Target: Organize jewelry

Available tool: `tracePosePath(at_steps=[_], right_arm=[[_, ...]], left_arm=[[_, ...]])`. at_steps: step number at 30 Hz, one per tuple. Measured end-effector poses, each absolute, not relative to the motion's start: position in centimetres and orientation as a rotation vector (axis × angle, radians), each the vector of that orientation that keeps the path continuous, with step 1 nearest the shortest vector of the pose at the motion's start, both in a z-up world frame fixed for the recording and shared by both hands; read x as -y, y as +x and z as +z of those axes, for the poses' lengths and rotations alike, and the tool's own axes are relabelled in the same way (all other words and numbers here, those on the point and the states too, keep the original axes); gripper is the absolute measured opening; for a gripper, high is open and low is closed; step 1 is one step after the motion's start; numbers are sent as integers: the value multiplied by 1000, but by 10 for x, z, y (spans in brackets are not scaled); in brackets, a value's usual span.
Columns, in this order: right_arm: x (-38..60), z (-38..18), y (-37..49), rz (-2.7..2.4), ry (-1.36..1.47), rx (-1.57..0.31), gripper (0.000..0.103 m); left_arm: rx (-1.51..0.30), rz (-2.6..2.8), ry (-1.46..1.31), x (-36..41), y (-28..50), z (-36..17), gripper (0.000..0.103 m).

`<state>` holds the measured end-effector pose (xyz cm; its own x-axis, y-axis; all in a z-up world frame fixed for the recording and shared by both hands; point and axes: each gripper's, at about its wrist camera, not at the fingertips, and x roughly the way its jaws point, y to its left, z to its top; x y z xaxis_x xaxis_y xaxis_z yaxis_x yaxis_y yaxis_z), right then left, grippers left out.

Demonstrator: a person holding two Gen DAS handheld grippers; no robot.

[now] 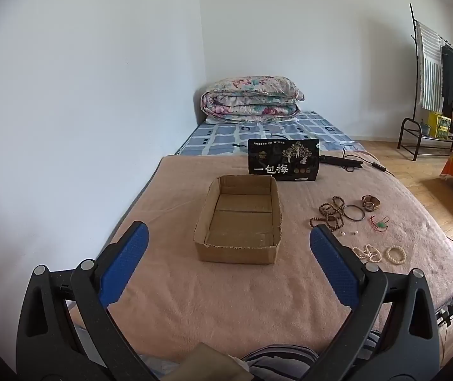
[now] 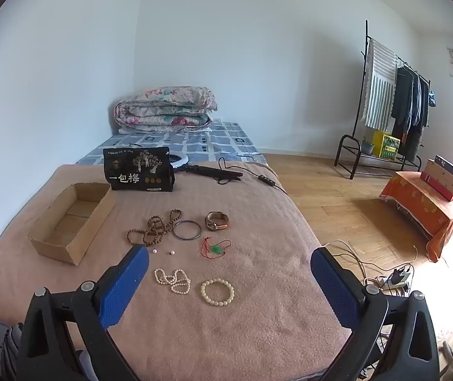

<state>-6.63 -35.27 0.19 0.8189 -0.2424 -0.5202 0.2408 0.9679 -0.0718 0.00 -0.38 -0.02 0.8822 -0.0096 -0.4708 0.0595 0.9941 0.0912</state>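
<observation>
An empty cardboard box [image 1: 239, 222] sits on the pink blanket ahead of my left gripper [image 1: 228, 238], which is open and empty. The box also shows in the right wrist view [image 2: 70, 222] at left. Ahead of my open, empty right gripper [image 2: 229, 260] lie a white bead bracelet [image 2: 217, 291], a small-pearl strand [image 2: 173, 280], two loose pearls [image 2: 163, 251], a green pendant on red cord [image 2: 215, 248], a dark bangle [image 2: 187, 229], brown wooden beads [image 2: 155, 228] and a watch [image 2: 216, 221]. The jewelry lies right of the box in the left view [image 1: 353, 216].
A black printed bag [image 2: 138, 173] stands behind the box. A ring light with tripod and cable [image 2: 213, 171] lies further back. A folded floral quilt [image 2: 166, 108] sits at the bed's far end. The bed edge [image 2: 315, 241] drops to wooden floor with cables, a clothes rack [image 2: 395, 104] and an orange-draped table [image 2: 429, 209].
</observation>
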Motion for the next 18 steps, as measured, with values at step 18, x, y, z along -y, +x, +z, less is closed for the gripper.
tracePosePath(at_steps=[18], right_arm=[[346, 6, -67, -262, -18, -553, 103]], left_arm=[[-480, -42, 54, -5, 0, 12, 103]])
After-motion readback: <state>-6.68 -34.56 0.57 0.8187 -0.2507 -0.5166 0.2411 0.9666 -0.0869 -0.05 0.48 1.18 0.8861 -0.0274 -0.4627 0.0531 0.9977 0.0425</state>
